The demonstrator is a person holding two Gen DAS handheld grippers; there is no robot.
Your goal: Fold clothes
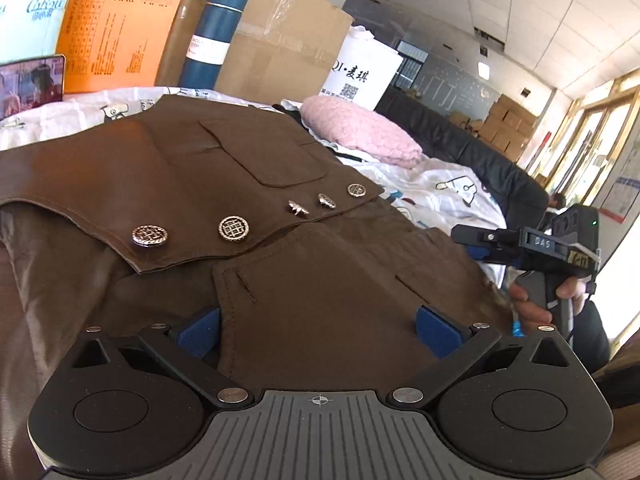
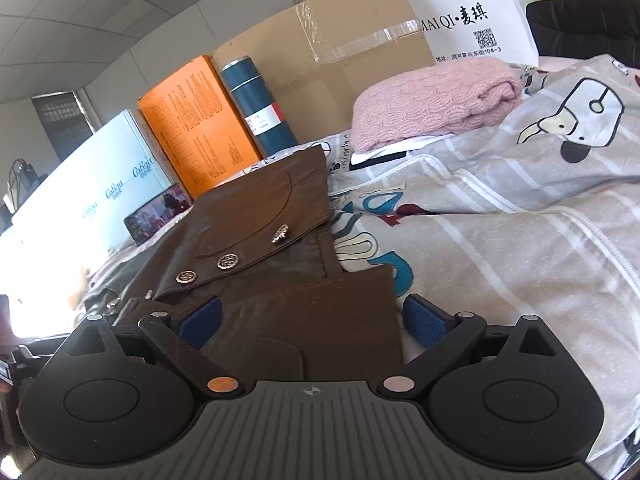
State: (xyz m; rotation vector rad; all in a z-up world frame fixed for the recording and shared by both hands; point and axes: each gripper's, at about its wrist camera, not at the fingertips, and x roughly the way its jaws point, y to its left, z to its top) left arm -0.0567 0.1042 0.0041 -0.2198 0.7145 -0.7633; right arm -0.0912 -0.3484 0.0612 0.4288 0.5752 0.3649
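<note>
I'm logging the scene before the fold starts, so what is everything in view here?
brown jacket: one, metal buttons, spread on the printed sheet
pink knit: one, folded, behind the jacket
blue flask: one, upright by the boxes
cardboard box: one, brown, at the back
orange box: one, left of the flask
white bag: one, printed, right of the cardboard box
phone: one, screen lit
left gripper: open, jacket hem between its pads
right gripper: open, around the jacket's edge

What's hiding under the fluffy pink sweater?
The pink sweater lies on a folded dark and white garment, with only its edge peeking out. Under both is the cartoon-print bedsheet. The rest of that garment is covered.
</note>
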